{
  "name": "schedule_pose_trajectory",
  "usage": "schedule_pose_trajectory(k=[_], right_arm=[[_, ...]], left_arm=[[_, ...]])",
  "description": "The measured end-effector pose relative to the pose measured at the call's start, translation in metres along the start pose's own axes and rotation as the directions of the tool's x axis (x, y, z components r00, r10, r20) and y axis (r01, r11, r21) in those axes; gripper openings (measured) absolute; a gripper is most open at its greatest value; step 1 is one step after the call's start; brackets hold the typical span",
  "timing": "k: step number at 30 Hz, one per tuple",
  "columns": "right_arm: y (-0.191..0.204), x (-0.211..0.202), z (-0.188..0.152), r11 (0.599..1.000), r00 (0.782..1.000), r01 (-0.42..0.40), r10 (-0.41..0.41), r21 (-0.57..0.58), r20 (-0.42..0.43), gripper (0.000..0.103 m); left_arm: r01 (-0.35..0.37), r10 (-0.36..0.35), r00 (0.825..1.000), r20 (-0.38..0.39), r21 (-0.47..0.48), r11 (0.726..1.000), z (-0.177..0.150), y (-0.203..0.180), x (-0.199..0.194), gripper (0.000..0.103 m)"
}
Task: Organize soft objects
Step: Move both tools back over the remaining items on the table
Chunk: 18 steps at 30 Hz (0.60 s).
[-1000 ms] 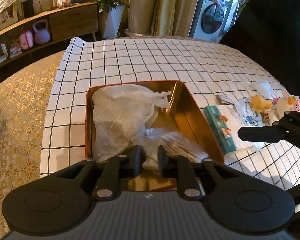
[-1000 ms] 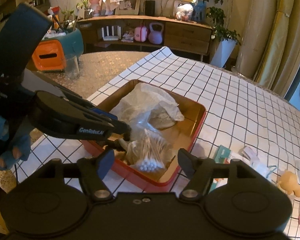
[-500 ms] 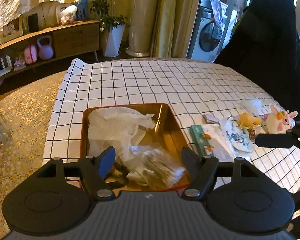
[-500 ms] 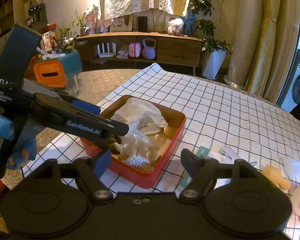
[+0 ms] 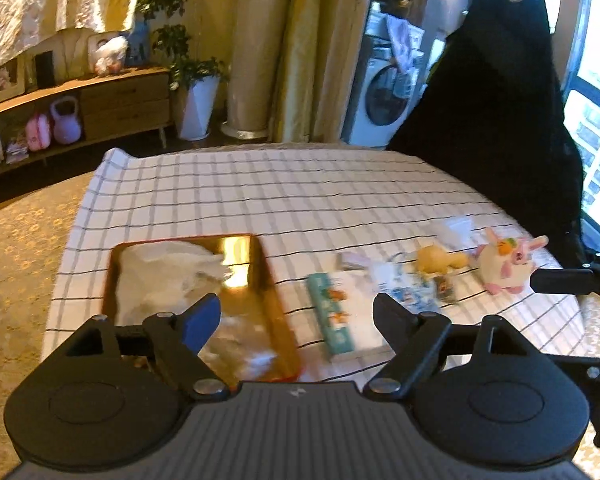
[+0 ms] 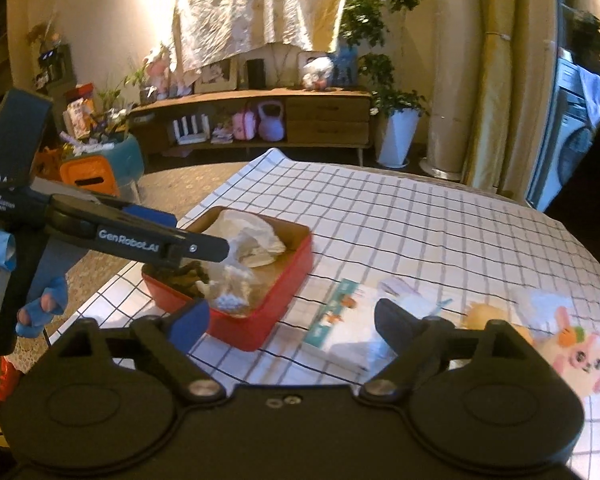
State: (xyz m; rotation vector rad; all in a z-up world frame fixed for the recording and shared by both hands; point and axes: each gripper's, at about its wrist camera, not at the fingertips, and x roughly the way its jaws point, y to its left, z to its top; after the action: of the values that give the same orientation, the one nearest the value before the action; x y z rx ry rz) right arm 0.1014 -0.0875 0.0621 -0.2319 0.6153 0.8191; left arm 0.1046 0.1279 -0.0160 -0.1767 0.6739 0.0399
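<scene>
Both the left claw (image 5: 296,314) and right claw (image 6: 292,320) have just been spreading, empty; the tray (image 6: 272,320) at ten o'clock keeps the bagged swabs (image 6: 230,300) gathered.

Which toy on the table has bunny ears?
The white-and-pink plush bunny with long pink ears. The plain yellow plush toy beside it shows none.

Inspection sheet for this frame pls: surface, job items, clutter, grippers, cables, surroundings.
Surface: table under a white grid tablecloth.
Job's things: red tray holding a white bag and a cotton swab bag; outside it a tissue pack, yellow plush, pink bunny plush.
Clutter: small packets beside the plushes.
Grippers: left gripper and right gripper open, jaws just opening, nothing between them.
Cables: nothing seen.
Surroundings: wooden sideboard, potted plant, washing machine.
</scene>
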Motion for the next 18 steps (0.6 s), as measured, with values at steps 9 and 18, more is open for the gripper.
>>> schedule_pose_trajectory(k=[9, 18], right_arm=[[-0.052, -0.034, -0.024, 0.993, 0.996, 0.088, -0.09, 0.076, 0.021, 0.099], [-0.102, -0.045, -0.035, 0.976, 0.985, 0.166, -0.171, 0.143, 0.024, 0.099]], left_arm=[[0.099, -0.101, 0.994, 0.04, 0.056, 0.993, -0.001, -0.048, 0.01, 0.095], [0.153, -0.159, 0.986, 0.048, 0.113, 0.982, -0.006, -0.085, 0.036, 0.101]])
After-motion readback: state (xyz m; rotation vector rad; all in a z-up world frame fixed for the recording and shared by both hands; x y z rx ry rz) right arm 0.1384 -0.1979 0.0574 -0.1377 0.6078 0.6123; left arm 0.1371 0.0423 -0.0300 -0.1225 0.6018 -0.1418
